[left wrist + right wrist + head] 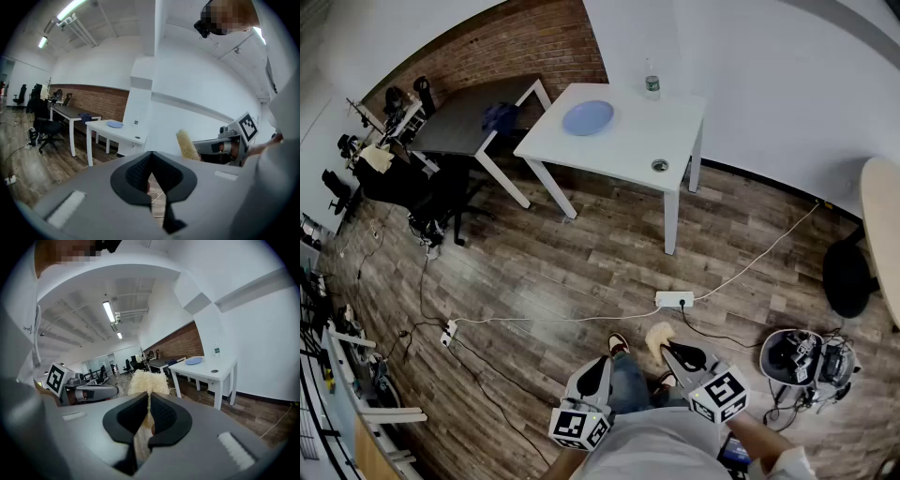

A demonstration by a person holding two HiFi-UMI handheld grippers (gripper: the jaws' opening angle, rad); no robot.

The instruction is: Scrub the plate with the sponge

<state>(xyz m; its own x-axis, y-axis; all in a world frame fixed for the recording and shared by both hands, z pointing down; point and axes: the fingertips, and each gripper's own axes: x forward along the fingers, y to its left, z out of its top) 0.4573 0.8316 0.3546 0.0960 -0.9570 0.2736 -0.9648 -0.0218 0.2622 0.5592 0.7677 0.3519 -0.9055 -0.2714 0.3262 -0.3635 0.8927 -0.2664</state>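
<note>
A pale blue plate [588, 117] lies on the white table [675, 122] far across the room; it also shows small in the left gripper view as the plate [114, 124] and in the right gripper view as the plate [193, 361]. My right gripper [667, 349] is shut on a fluffy yellowish sponge [659, 335], low in the head view over the person's legs. The sponge [148, 383] sticks out past the right gripper's [149, 401] tips. My left gripper [600, 366] sits beside it, shut with nothing in it, its jaws meeting at the tips [151, 159]. The sponge [187, 145] shows to its right.
A water bottle [652, 82] stands at the white table's far edge, and a round grommet [660, 165] is near its front corner. A grey desk [464, 117] adjoins on the left, with office chairs. A power strip [674, 300] and cables cross the wooden floor.
</note>
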